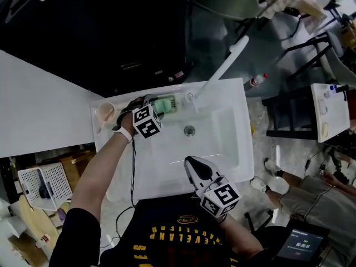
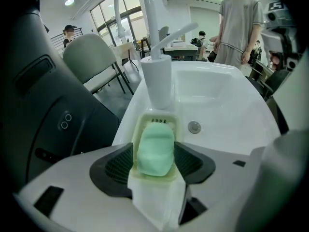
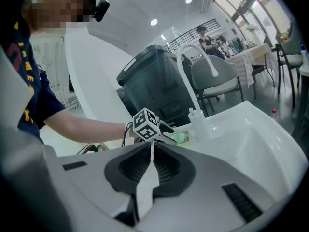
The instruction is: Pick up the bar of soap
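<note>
The pale green, rounded bar of soap [image 2: 155, 149] lies in a cream plastic soap dish [image 2: 146, 125] on the rim of the white ceramic sink [image 2: 227, 105], just before the white faucet base [image 2: 158, 83]. The left gripper [image 2: 155, 164] straddles it with jaws wide apart; to do this well, close the pads on the soap's flanks, not the dish rim, and squeeze gently, as it is likely slippery. The right gripper [image 3: 151, 153] is closed on nothing.

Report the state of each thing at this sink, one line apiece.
left tongs, open, with the soap between them
right tongs, shut, empty
bar of soap, lying in its dish, not lifted
soap dish, on the sink rim, holding the soap
faucet, no water running
sink, basin holds no water
</note>
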A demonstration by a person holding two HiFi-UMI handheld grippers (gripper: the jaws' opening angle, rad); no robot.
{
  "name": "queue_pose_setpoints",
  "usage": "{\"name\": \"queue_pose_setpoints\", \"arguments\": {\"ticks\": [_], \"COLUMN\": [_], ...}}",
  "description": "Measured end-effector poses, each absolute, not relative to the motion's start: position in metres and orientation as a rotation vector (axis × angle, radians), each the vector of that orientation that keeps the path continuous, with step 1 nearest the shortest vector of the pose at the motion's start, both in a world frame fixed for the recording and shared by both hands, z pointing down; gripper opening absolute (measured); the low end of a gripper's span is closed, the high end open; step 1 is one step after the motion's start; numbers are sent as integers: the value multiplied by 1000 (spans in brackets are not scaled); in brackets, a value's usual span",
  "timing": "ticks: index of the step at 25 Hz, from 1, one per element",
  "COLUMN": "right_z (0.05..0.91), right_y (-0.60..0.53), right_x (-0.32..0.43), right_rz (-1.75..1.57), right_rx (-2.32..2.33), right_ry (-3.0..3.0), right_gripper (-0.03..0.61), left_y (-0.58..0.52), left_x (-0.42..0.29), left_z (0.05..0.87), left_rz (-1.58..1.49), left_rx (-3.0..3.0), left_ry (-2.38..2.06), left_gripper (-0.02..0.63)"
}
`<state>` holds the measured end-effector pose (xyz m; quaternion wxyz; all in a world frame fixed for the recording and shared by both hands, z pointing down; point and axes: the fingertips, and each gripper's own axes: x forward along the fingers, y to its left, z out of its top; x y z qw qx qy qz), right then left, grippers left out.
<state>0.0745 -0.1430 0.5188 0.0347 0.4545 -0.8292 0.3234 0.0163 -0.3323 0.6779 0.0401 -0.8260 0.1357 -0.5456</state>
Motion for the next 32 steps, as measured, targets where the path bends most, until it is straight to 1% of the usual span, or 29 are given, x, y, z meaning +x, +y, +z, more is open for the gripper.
{"name": "queue_pose_setpoints", "arguments": {"ticks": [18,24,32], "right_z": [528,529,533], "right_y": [-151,-149,-144], "right_x": [83,83,94], "right_rz": [1084,1095,1114], "right_rx": [1424,1417,1455], "right_ry": [-2534,-2539,-2524], "right_gripper": [26,26,26], "left_y": [-346,-344,-349], "left_x": [25,28,25], "left_z": [691,692,689], "left_rz": [-1723,-1795,-1723], "left_rx": [-2294,-2185,-2161], "left_ry": [297,224,378], "left_gripper": [276,268,264]}}
